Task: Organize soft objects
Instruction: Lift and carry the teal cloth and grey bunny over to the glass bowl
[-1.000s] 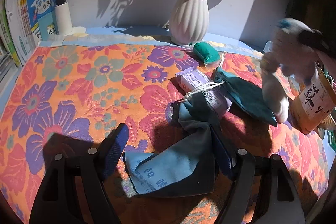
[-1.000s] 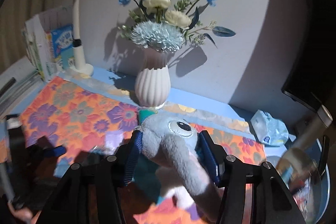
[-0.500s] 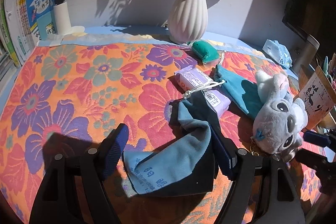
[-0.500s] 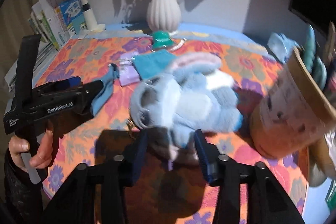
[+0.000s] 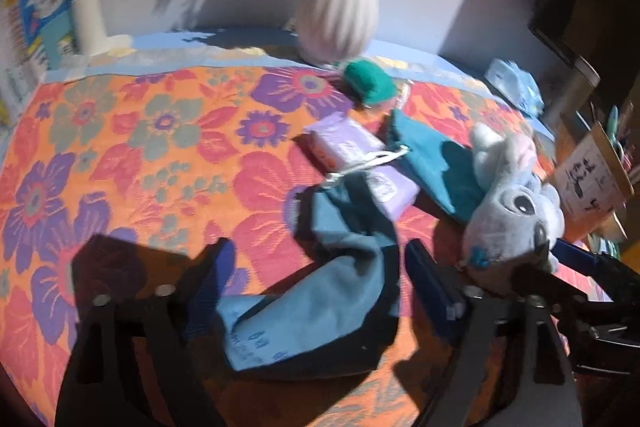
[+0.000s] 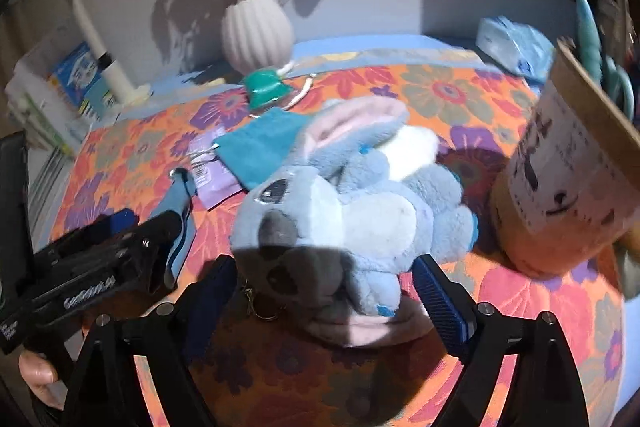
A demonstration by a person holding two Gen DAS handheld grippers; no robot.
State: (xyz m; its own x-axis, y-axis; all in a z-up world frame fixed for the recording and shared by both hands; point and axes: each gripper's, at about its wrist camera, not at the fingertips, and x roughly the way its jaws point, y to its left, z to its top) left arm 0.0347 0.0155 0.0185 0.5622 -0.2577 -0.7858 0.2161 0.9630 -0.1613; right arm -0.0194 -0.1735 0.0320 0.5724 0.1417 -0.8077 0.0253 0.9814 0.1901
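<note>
Right hand-held gripper (image 6: 322, 267): jaws spread wide, pinching nothing, with the plush (image 6: 352, 203) lying between the pads on the desk (image 5: 120, 147). Cannot tell whether either pad touches the fur. Plush position: in front of the vase (image 5: 340, 19) and to its right, on its side, overlapping the teal pouch (image 5: 432, 163) and close beside the paper tub (image 6: 568, 179).

Probably a release of the plush at its spot. To do it well:

- Draw straight back along the fingers, jaws at full spread, so that neither pad drags the fur or rolls the plush against the tub.
- Mind the small metal ring by the left pad, which could snag.
- Avoid any sideways sweep, with the tub so near on the vase-right side.

Left hand-held gripper (image 5: 318, 255): jaws likewise spread and holding nothing, straddling the near end of the blue cloth (image 5: 320, 299), which lies in front of the vase, nearer than the purple pack (image 5: 360, 155). If the cloth is next:

- Lower until both pads flank the thick folded part, not the thin edge.
- Close slowly and gather a full fold, since limp fabric slips out of a shallow pinch.
- Lift gently, because the cloth's far end runs up to the pack and its white cord and may tug them along.

Green pouch (image 5: 370, 83) at the vase's foot: well apart, no obstacle.
</note>
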